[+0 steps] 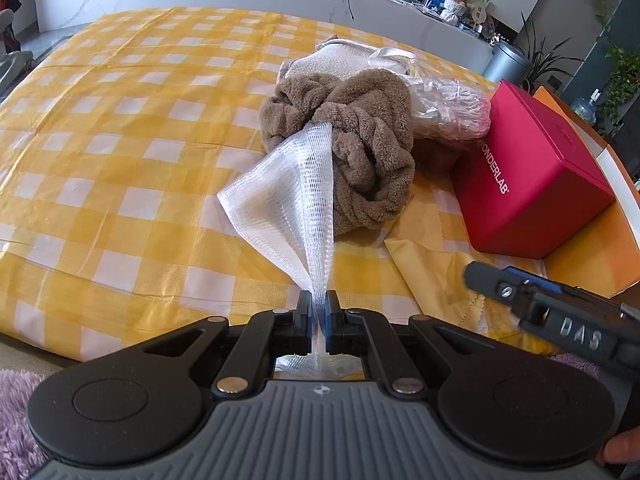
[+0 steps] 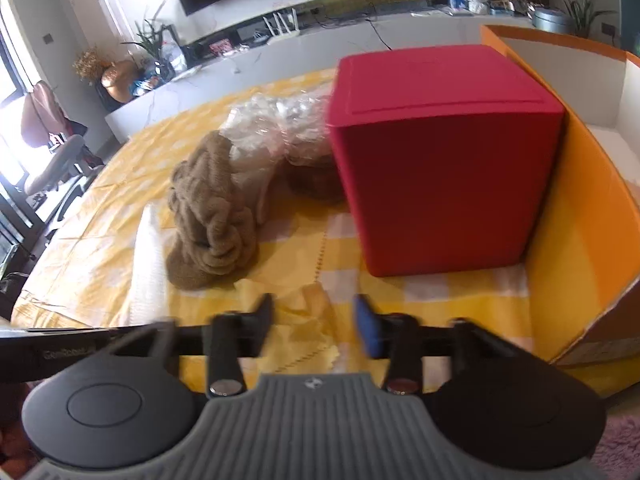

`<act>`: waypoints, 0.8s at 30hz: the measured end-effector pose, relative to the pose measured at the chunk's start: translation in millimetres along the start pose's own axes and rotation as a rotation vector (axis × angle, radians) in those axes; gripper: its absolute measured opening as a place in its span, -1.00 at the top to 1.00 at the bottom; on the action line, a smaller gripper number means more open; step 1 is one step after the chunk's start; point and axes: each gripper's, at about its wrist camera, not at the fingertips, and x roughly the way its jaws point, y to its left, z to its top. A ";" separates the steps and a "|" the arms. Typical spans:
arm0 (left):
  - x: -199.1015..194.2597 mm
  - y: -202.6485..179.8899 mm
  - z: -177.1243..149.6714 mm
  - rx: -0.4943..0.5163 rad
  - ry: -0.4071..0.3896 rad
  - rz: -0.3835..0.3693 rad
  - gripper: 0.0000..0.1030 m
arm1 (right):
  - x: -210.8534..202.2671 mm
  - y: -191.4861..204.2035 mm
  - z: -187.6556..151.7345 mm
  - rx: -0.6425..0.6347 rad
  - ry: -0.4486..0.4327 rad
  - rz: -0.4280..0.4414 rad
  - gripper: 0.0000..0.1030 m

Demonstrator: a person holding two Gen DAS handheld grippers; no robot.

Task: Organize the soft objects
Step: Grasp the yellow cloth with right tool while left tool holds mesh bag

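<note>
I see L gripper (image 1: 318,307) fingers pinching white mesh cloth (image 1: 288,196) beside brown towel (image 1: 360,140), R gripper (image 2: 316,320) fingers spread, w/ nothing between, near red box (image 2: 440,160).

**Two low wrist views, one shared pile**

My left wrist camera sits low at the near edge of the desk (image 1: 120,128), facing far across it. My right wrist camera looks from further right, close to the red box (image 2: 444,160). Both views share the brown towel (image 1: 360,136) (image 2: 212,216), the box (image 1: 532,168) and the checked cloth.
</note>
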 end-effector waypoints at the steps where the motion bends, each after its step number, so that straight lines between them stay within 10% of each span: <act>1: 0.5 0.3 0.0 -0.001 0.001 -0.002 0.89 | 1.1 4.1 -0.3 -0.020 0.006 0.018 -0.08; 5: 1.9 1.4 0.1 -0.006 0.006 -0.007 0.89 | 15.2 24.9 -6.1 -0.144 0.037 0.015 -0.40; 12: 6.0 0.8 0.6 -0.007 0.020 -0.010 0.89 | 35.2 46.6 -17.5 -0.318 0.075 -0.070 -0.25; 20: 6.7 0.4 0.7 -0.004 0.021 -0.008 0.89 | 31.9 33.1 -12.5 -0.279 0.047 -0.133 0.85; 24: 4.6 -1.1 0.0 0.005 0.011 -0.003 0.89 | 30.8 22.5 -7.0 -0.209 0.045 -0.114 0.97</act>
